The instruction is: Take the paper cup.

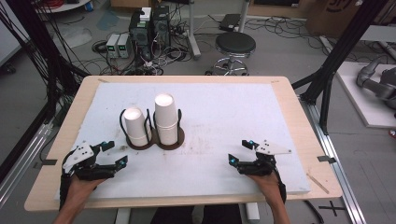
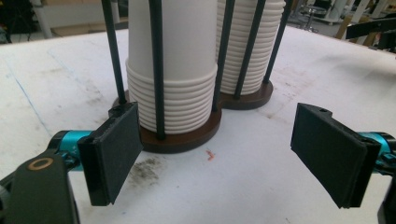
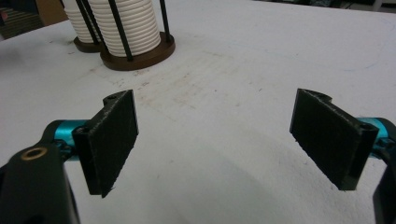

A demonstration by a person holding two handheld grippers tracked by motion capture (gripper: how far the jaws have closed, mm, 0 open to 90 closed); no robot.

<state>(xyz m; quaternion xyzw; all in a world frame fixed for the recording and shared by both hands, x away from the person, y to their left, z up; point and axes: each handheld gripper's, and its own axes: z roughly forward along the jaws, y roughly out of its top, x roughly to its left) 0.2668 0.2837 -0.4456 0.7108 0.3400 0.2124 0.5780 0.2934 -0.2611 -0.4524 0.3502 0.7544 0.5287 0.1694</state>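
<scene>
Two stacks of white paper cups stand upside down in a brown double-ring holder point(image 1: 173, 142) with thin black uprights, set on the white sheet that covers my worktop point(image 1: 289, 105). The shorter stack point(image 1: 136, 126) sits in the left ring, the taller stack point(image 1: 166, 117) in the right ring, the two just beside each other.

My left claw point(image 1: 115, 153) rests low near the front left of the sheet, close to the shorter stack but not touching it. In the left gripper view its jaws stand wide apart with nothing between them, and the shorter stack point(image 2: 172, 70) rises straight ahead, with the holder's base point(image 2: 187, 137) just beyond the pads.

My right claw point(image 1: 242, 151) lies near the front right, well apart from the holder. In the right gripper view its jaws are spread with bare sheet between them, and the holder point(image 3: 140, 56) sits far off at upper left.
</scene>
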